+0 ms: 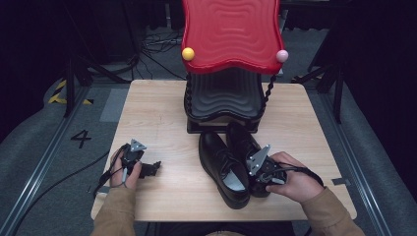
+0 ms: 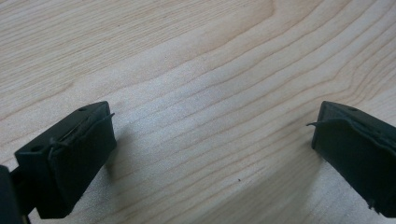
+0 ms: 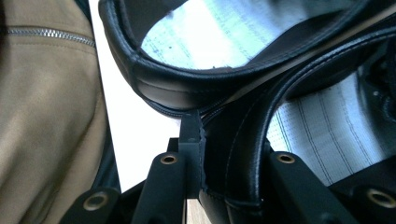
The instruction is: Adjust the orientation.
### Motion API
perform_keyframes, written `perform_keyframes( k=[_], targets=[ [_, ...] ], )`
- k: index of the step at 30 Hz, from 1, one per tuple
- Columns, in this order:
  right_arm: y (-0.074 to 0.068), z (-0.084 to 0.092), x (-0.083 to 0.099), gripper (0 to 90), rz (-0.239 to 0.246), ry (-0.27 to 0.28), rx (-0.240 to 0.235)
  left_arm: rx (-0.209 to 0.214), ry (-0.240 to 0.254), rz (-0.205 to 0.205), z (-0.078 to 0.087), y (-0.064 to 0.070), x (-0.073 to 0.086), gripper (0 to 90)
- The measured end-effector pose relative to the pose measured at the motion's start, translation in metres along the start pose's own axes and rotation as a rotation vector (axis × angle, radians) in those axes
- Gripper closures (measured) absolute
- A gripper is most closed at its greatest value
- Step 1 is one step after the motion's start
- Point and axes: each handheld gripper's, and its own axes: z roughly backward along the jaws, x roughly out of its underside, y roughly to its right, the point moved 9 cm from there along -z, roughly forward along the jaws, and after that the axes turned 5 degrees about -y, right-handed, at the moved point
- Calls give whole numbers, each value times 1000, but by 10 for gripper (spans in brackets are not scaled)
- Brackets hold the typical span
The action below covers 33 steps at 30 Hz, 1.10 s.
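High view: light wooden table (image 1: 162,113) mid-frame. Red wavy-topped rack (image 1: 231,34) at top centre, yellow ball (image 1: 188,53) on its left corner, pink ball (image 1: 282,55) on its right corner, black wavy shelf (image 1: 223,96) underneath. Two black leather shoes side by side just below the rack, toes pointing up-frame: left shoe (image 1: 219,164) centre, right shoe (image 1: 243,142) touching it on the right. Right gripper (image 1: 263,172) lower right at the heel of the right shoe, held in right hand (image 1: 295,179), grey plate on top. Left gripper (image 1: 147,169) lower left, lying low over bare table, well apart from the shoes, held in left hand (image 1: 120,169). Tan sleeves (image 1: 115,211) entering from bottom edge. Cables trailing off the table's left side. Dark floor (image 1: 59,147) with a "4" marking at left.

Left gripper view: jaws spread wide, one at lower left, one at lower right, nothing between them but wood grain. Close to table surface (image 2: 201,93).

Right gripper view: jaws closed tight on heel collar of right shoe (image 3: 243,140), one jaw outside the leather rim, other inside over the pale insole (image 3: 327,135). Left shoe's heel (image 3: 154,84) across upper centre, pale lining visible inside. Tan jacket (image 3: 46,116) with zipper filling left side.
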Motion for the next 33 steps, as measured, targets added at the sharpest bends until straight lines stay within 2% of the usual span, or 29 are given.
perform_keyframes(
  k=[4,6,8,9,12,14,17,21,25,26,29,33],
  targets=[
    [0,-4,1,761,-1,-12,-1,1,-1,0,0,0,0,0],
    [-1,-5,2,761,-21,-15,-10,1,1,1,0,0,0,0],
    [-2,-9,4,761,-15,-39,-24,0,0,0,0,0,0,0],
    [-2,-9,4,761,-26,-40,-29,1,1,0,0,0,0,0],
    [-2,-9,5,760,-2,-40,-27,-1,1,-2,0,0,0,0],
    [-3,-9,5,760,-11,-42,-34,1,0,1,0,0,0,0],
    [-4,-9,6,712,-24,-31,-54,3,0,2,0,0,0,0],
    [-5,-3,5,642,-82,14,-61,0,1,1,-1,0,-1,0],
    [-6,10,6,608,-106,34,-48,-4,1,-1,-1,0,-1,0],
    [-7,13,5,598,-133,55,-48,-4,2,-1,-1,0,-1,0],
    [-4,20,6,579,-161,81,-42,-5,1,0,-1,0,-1,0],
    [-1,30,2,560,-240,143,-50,-4,2,0,-1,0,-1,0]
  ],
)
